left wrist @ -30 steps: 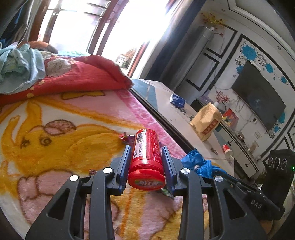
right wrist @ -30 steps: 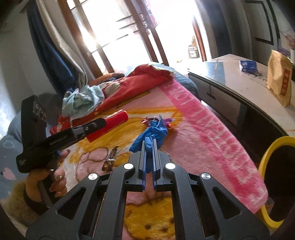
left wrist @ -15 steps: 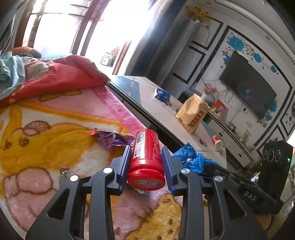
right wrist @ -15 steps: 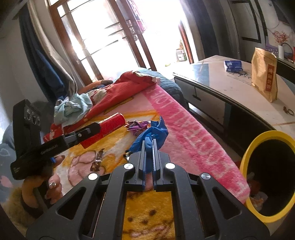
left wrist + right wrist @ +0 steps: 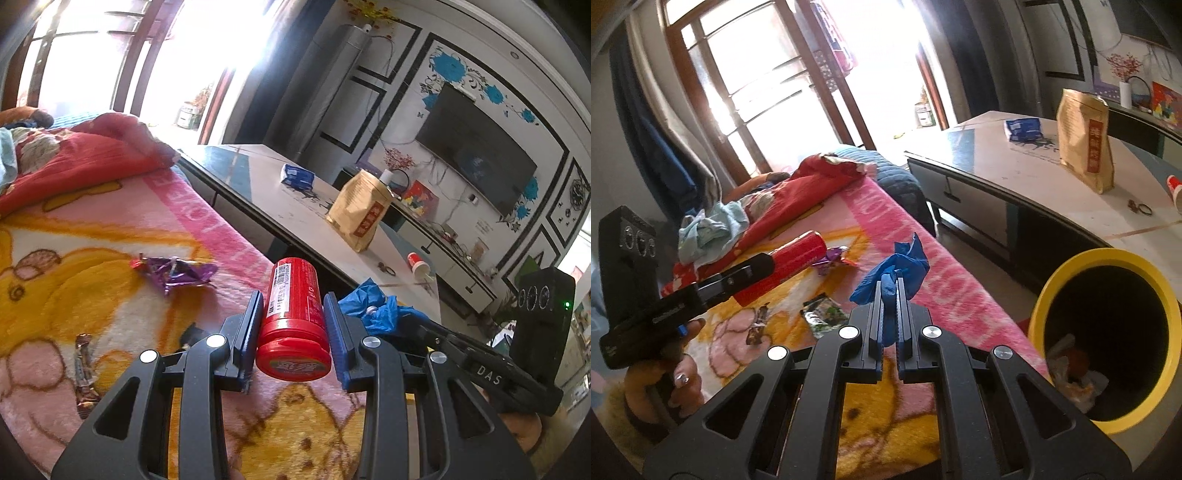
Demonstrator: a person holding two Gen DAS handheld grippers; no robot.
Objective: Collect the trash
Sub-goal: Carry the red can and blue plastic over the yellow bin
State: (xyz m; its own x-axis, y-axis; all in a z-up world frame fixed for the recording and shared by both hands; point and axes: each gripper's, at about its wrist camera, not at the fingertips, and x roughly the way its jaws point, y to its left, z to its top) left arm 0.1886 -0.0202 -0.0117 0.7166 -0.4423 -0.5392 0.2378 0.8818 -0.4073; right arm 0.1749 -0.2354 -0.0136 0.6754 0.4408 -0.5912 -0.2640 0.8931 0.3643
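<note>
My left gripper (image 5: 293,308) is shut on a red cylindrical canister (image 5: 293,325), held above the pink and yellow blanket (image 5: 110,295); the canister (image 5: 792,258) also shows at the left of the right wrist view. My right gripper (image 5: 890,291) is shut on a crumpled blue glove (image 5: 897,269), also seen as the blue glove (image 5: 373,306) beside the canister. A yellow-rimmed bin (image 5: 1104,328) with trash inside stands off the blanket's edge, low on the right. A purple wrapper (image 5: 173,273), a brown candy wrapper (image 5: 83,369) and a silver-green packet (image 5: 823,314) lie on the blanket.
A low white-topped table (image 5: 1034,177) runs along the blanket, bearing a tan paper bag (image 5: 1086,140), a blue packet (image 5: 1021,129) and a red-and-white cup (image 5: 419,262). Red bedding (image 5: 809,188) and light blue cloth (image 5: 713,229) are piled at the far end. A hand (image 5: 665,369) holds the left gripper.
Both grippers have carried their loads sideways toward the blanket's table-side edge. The yellow bin has come fully into the right wrist view, and the purple wrapper has slid left in the left wrist view.
</note>
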